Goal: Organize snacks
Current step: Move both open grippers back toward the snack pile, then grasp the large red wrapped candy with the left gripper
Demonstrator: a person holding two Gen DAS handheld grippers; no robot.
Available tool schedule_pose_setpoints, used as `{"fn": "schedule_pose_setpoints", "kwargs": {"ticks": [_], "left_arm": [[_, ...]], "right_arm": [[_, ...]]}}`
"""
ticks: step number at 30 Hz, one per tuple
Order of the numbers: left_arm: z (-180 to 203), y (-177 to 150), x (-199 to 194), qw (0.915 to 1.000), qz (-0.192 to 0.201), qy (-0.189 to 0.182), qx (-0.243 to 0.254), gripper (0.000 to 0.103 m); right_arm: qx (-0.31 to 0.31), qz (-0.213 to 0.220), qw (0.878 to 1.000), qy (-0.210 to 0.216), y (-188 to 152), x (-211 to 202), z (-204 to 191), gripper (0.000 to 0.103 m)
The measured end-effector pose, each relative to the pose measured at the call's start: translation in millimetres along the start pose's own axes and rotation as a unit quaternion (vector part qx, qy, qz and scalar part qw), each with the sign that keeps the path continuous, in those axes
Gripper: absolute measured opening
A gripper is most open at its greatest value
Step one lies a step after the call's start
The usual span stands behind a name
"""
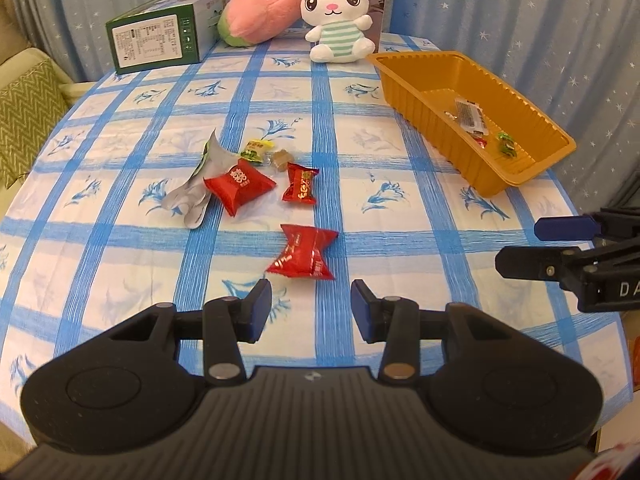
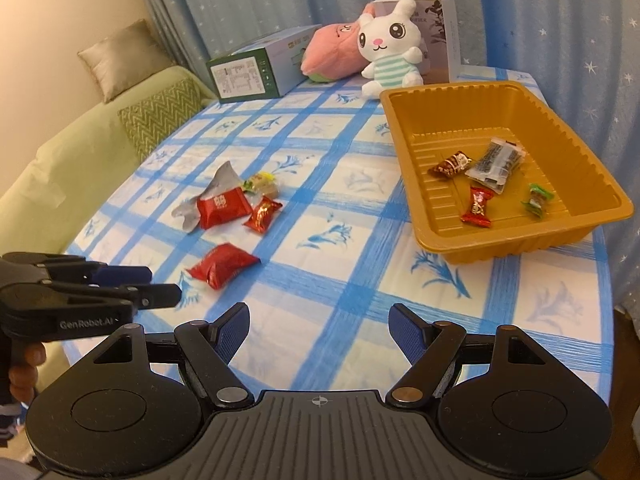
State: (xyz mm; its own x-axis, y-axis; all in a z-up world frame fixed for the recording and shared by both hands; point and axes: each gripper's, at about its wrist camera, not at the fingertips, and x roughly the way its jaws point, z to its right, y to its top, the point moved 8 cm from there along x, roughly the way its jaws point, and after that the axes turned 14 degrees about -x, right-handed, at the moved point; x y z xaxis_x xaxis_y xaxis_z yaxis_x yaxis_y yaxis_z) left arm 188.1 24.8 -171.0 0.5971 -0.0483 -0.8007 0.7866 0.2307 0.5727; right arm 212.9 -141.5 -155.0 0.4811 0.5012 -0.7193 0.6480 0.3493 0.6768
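- The left tongs [image 1: 311,308] are open wide and hold nothing. The right tongs [image 2: 318,330] are open wide too, and empty.
- Just ahead of the left tongs lies a red snack pack [image 1: 303,251] on the counter [image 1: 400,264]. It looks puffy, light and crinkly, with shiny wrap that may slip. I think the fat middle is the best place to pinch it.
- Farther ahead is a small pile: a big red pack [image 1: 239,185], a small red candy [image 1: 300,185], a yellow candy [image 1: 256,149], a brown cube [image 1: 281,159] and a flat gray wrapper [image 1: 196,188].
- Ahead and to the right of the right tongs sits the gold tray [image 2: 404,98]. Four small snacks lie inside it already.
- Far back stand a bunny toy [image 1: 340,20], a pink plush [image 1: 256,12] and a green box [image 1: 160,42].
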Motion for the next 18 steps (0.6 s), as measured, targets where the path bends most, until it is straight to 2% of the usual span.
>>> {"fn": "schedule_pose_setpoints", "kwargs": {"ticks": [9, 18], "left_arm": [[-1.5, 21.5, 28.6, 0.9993, -0.009, -0.013, 0.034, 0.039], [2.4, 27.4, 63.6, 0.997, -0.042, -0.015, 0.063, 0.038]], "right_arm": [[0.033, 0.002, 0.999, -0.014, 11.1, 18.3, 2.5, 0.076], [0.057, -0.003, 0.998, -0.027, 12.9, 27.3, 8.9, 0.076]]}}
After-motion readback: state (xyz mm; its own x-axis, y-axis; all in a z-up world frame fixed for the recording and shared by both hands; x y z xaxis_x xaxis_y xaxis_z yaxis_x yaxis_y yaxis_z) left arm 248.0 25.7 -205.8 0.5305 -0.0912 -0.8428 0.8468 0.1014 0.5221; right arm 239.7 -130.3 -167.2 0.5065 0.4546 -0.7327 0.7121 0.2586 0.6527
